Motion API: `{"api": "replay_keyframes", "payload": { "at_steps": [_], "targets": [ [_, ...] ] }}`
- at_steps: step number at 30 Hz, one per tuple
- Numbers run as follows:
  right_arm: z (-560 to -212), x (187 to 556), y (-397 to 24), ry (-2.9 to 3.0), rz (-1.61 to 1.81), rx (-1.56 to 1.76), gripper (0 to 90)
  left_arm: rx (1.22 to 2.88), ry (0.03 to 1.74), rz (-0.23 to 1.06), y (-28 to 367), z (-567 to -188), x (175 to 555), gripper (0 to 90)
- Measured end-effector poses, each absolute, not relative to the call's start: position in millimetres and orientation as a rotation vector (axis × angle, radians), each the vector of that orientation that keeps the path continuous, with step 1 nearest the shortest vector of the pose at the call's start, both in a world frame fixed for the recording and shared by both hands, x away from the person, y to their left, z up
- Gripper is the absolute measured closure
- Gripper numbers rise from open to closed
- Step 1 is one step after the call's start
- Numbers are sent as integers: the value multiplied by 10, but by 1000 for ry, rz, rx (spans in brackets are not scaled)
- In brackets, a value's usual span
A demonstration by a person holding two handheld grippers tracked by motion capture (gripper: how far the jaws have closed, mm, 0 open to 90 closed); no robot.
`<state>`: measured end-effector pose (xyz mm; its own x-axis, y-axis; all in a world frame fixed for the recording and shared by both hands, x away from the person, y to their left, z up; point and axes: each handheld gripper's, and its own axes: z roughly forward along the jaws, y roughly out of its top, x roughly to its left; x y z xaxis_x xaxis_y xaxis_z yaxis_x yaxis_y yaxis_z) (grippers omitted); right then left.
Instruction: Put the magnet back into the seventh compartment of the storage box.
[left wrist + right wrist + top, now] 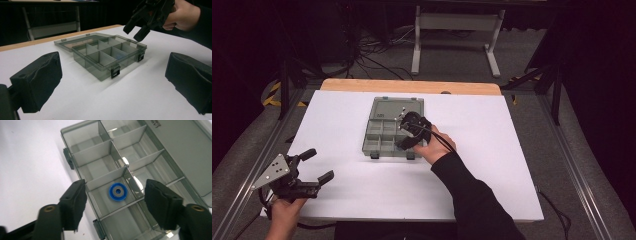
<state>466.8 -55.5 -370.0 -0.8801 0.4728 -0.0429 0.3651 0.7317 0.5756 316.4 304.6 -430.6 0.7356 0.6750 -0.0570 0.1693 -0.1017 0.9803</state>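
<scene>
Two grippers in play over one smoke-grey compartment box (393, 131) sitting mid-table on the white sheet (492, 150), lid laid flat on the far side. Right gripper (115, 197) hangs above the box with jaws parted and nothing between the pads; directly below it a blue ring with a grey washer-like centre (117, 192) lies flat on the floor of one compartment along the box's right-hand side, second from the near end, close to the divider. It looks delivered, apart from both pads. Left gripper (312, 165) rests near the table's near-left corner, well apart from the box, jaws spread wide and empty. Risks, as judged from here: the right gripper's pads straddle thin dividers, so a sideways drift while lifting could catch a wall and skid the light box across the sheet, or jolt the ring into a neighbouring cell. The trailing cable near the right hand (437, 145) could also drag across the near latches (115, 73). If the lid is closed next, one-handed pushing may slide the box, since the left gripper is too far off to brace it.
</scene>
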Motion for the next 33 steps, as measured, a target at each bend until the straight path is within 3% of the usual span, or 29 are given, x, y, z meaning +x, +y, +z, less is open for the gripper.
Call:
{"api": "replay_keyframes", "payload": {
  "at_steps": [8, 24, 33],
  "targets": [
    [-3482, 4518, -712, 2714, 971, 668, 192, 1650, 687, 487, 3044, -4306, 3168, 12],
    [-3345, 4286, -997, 2667, 1033, 676, 125, 1652, 688, 488, 3044, -4310, 3165, 12],
    [-3268, 4093, -1404, 2554, 1142, 694, 68, 1654, 691, 489, 3043, -4308, 3157, 12]
  ]
}}
